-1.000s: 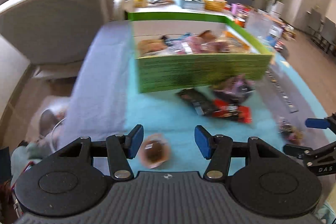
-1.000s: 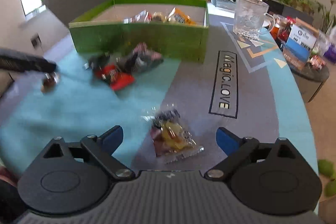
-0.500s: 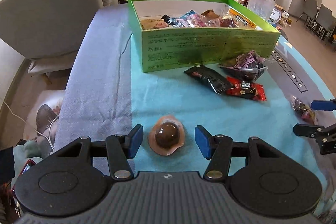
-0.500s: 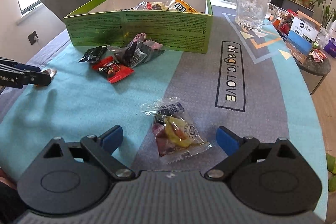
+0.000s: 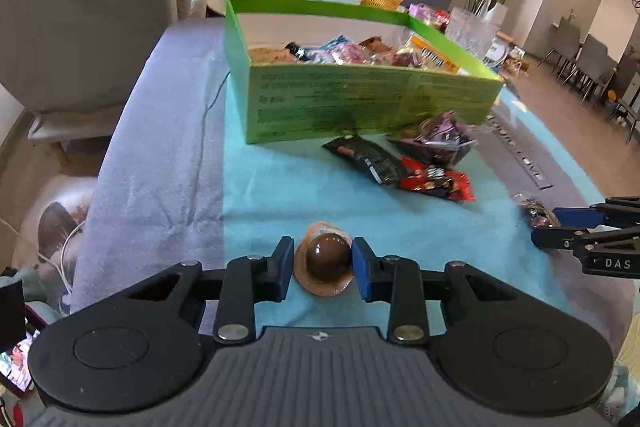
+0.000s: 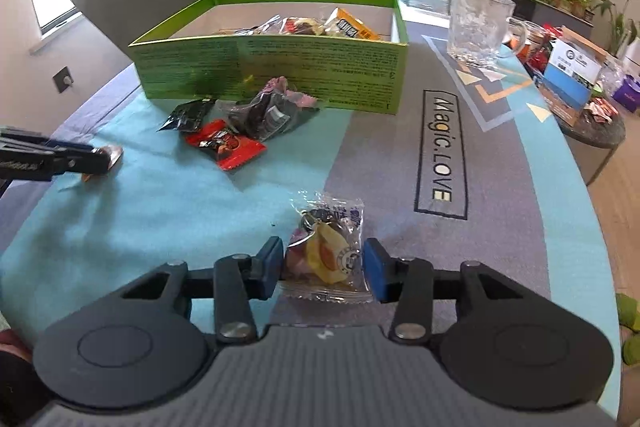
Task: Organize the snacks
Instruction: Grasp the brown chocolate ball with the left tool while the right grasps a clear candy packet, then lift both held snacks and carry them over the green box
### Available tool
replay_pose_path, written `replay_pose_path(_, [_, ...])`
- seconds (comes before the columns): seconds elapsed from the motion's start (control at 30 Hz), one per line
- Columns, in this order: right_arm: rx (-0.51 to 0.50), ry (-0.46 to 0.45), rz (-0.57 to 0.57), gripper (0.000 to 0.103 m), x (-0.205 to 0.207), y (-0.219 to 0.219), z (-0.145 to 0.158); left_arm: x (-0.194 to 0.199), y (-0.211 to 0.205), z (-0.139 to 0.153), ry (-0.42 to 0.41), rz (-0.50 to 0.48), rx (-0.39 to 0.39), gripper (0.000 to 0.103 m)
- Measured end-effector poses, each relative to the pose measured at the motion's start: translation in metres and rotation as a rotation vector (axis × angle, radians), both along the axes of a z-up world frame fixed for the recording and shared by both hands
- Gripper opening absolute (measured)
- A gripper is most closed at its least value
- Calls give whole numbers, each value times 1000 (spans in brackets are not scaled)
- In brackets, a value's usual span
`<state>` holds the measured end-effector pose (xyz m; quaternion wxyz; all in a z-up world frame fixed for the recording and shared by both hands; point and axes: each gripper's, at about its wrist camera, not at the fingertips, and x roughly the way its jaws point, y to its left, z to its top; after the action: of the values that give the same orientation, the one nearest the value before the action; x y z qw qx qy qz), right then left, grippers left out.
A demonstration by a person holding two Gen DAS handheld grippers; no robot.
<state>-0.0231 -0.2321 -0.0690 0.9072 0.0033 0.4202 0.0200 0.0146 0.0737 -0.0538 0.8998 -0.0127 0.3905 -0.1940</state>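
left gripper (image 5: 323,269): our jaws, wide half a second ago, are closing round the brown jelly cup (image 5: 326,262) on the blue mat (image 5: 260,195), pads at its sides | right gripper (image 6: 323,269): closing on the clear candy bag (image 6: 328,247), narrower than before | green box (image 6: 272,71) unmoved, three packets beside it

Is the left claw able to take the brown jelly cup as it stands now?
Probably yes. The left claw is closing with the brown jelly cup already between its pads, and the cloth around the cup is bare, so nothing blocks it.
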Motion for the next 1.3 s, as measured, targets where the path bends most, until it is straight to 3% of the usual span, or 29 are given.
replay_pose_path(0.5, [57,-127,-4,47,9,7,44,-1,-9,18,-40,-10,-41,29])
replay_pose_path(1.0, [67,-231,17,47,52,10,77,24,-21,46,-125,9,-79,29])
replay_pose_path(1.3, [90,-254,12,47,80,8,83,43,-33,51,-132,2,-97,29])
